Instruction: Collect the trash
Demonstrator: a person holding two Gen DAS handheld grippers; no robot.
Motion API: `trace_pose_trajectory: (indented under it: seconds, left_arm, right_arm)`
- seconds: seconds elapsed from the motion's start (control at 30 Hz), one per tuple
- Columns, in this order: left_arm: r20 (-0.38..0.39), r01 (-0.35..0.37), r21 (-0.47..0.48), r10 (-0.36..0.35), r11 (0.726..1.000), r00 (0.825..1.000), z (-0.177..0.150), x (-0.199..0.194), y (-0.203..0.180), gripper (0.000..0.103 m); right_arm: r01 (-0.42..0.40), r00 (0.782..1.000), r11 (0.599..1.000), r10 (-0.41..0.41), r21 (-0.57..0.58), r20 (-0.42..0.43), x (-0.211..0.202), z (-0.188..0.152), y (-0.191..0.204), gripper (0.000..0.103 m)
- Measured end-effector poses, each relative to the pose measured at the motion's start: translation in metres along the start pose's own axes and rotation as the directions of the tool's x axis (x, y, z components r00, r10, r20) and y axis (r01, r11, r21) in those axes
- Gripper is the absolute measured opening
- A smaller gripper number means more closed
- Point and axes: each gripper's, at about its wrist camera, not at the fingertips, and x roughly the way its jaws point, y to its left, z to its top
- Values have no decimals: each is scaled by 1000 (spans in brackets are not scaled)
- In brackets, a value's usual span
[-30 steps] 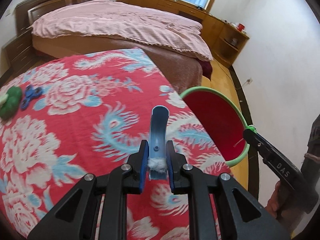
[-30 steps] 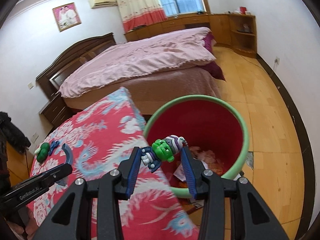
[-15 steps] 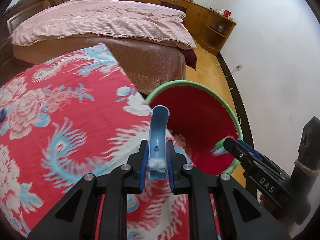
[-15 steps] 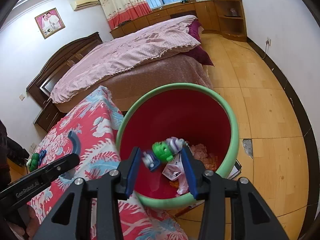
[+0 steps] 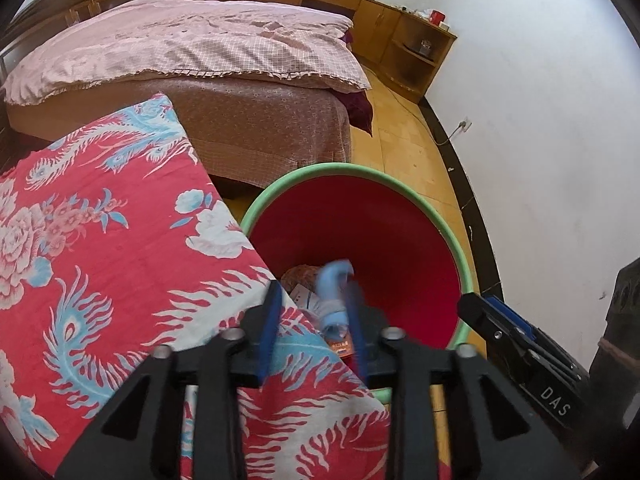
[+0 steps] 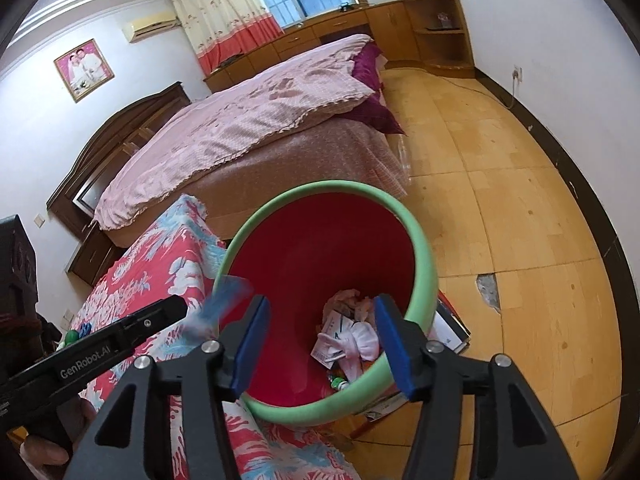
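A red bin with a green rim (image 5: pixel 460 248) (image 6: pixel 424 248) stands on the floor beside the table with the red floral cloth (image 5: pixel 100 260) (image 6: pixel 160 264). My left gripper (image 5: pixel 312 328) is open at the table's edge over the bin. A curved light-blue plastic piece (image 5: pixel 332 292) shows blurred between its fingers, apparently loose; in the right wrist view it (image 6: pixel 224 300) is a blur at the bin's rim. My right gripper (image 6: pixel 320 340) is open and empty above the bin. Paper and wrappers (image 6: pixel 348 332) lie in the bin, with a small green item (image 6: pixel 338 382) near the bottom.
A bed with a pink cover (image 5: pixel 180 48) (image 6: pixel 248 120) stands beyond the table. Wooden cabinets (image 6: pixel 432 28) line the far wall. Wooden floor (image 6: pixel 500 180) lies right of the bin. A green toy and a blue one (image 6: pixel 76 334) lie far back on the table.
My left gripper moved right to the bin and opened, letting go of the blue piece. My right gripper opened over the bin; the green and purple toy left it.
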Motion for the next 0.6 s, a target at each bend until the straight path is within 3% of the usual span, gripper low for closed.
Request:
trace_pose_trajectory:
  seconds: [0.27,0.37,0.6]
  left_arm:
    - [16,-39,-29,39,999,999,-9,-19,11,42]
    - [32,-64,-59,66,996,997,-14,-34,22,44]
    - [76,-122,-115,132,986,988,-30,-73,47,44]
  right_arm:
    - [-14,1000,1000,14,-19,15,-11,-3,9,73]
    - [-15,1000,999,16,-34,18,-16,-5,17,84]
    - [-15,999,997,18,-81,28,-33,-12,44,91]
